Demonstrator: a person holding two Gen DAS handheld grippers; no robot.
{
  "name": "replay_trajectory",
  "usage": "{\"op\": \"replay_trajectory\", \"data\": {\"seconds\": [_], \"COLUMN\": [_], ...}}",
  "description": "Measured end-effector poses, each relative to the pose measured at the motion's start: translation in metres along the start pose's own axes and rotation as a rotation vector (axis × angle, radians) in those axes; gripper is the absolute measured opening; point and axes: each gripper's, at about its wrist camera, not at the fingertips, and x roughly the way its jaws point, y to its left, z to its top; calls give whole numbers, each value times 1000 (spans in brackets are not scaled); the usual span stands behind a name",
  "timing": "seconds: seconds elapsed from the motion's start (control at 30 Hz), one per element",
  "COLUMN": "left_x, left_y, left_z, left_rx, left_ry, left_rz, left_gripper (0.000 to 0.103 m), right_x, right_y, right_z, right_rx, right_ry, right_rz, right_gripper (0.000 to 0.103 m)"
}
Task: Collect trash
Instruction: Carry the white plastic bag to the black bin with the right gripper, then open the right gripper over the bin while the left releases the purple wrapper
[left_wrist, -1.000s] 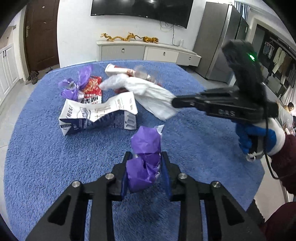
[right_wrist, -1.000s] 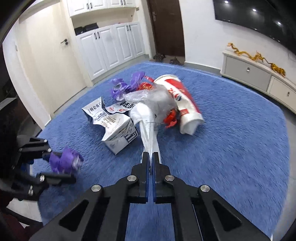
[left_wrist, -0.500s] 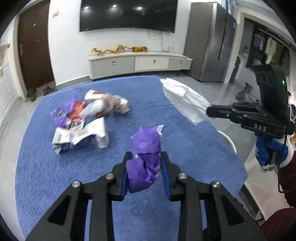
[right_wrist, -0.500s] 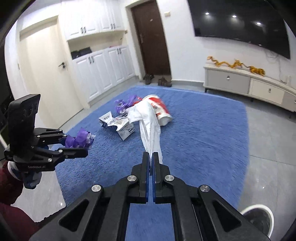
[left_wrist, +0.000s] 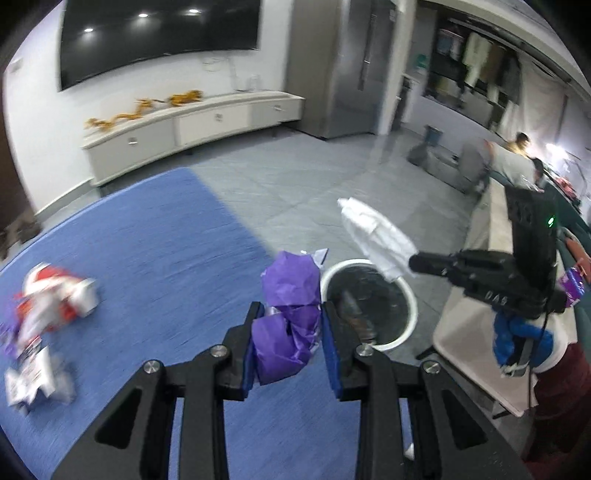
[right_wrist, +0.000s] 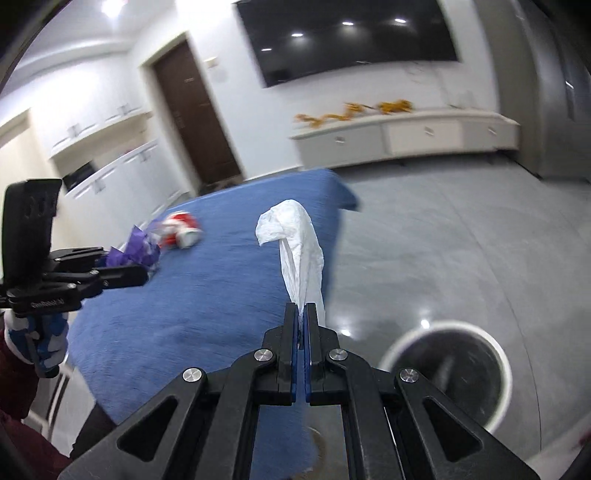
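Two pieces of trash held aloft near the bin (left_wrist: 408, 295): left gripper (left_wrist: 290, 339) clamps crumpled purple wrapper (left_wrist: 290, 295); right gripper (right_wrist: 303, 328), fingers nearly touching, pinches white tissue (right_wrist: 295, 236) by its tail. Both likely light, soft, crushable; more litter (left_wrist: 55, 299) on rug (left_wrist: 155, 236).

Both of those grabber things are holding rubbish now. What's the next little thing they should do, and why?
Probably carry both pieces on over the white-rimmed bin and let go. The left hand-held gripper is clamped on a purple wrapper, the right hand-held gripper on a white plastic bag, and the bin stands on the floor just ahead.
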Motion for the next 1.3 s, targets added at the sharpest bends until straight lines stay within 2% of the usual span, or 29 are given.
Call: {"op": "replay_trajectory", "data": {"seconds": [0.13, 0.37, 0.53, 0.77, 0.83, 0.9, 0.97, 1.0, 1.03, 1.17, 1.3], "left_x": [45, 113, 158, 207, 215, 220, 220, 219, 219, 216, 206], "left_y": [-33, -87, -111, -128, -131, -134, -135, -135, -136, -136, -135], "left_z": [26, 59, 72, 70, 71, 69, 68, 68, 68, 68, 68], "left_rx": [51, 140, 163, 151, 145, 138, 133, 131, 126, 113, 110], "left_ry": [39, 105, 151, 203, 213, 219, 217, 215, 208, 195, 178], "left_rz": [-63, -154, -188, -224, -227, -234, -240, -240, -237, -221, -208], "left_gripper": [29, 29, 30, 32, 36, 50, 63, 69, 71, 72, 72], "right_x": [0, 23, 40, 62, 68, 69, 66, 64, 63, 53, 41], "right_y": [-48, -110, -146, -182, -190, -196, -200, -200, -201, -202, -198], "right_z": [-17, -43, -65, -91, -99, -107, -112, -114, -116, -119, -118], "right_rx": [100, 245, 338, 416, 441, 459, 477, 483, 486, 496, 489], "right_ry": [16, 65, 110, 171, 188, 196, 196, 192, 189, 174, 154], "right_rz": [-67, -133, -163, -205, -213, -221, -229, -228, -231, -244, -254], "right_gripper": [2, 2, 3, 7, 7, 8, 15, 22, 28, 29, 39]}}
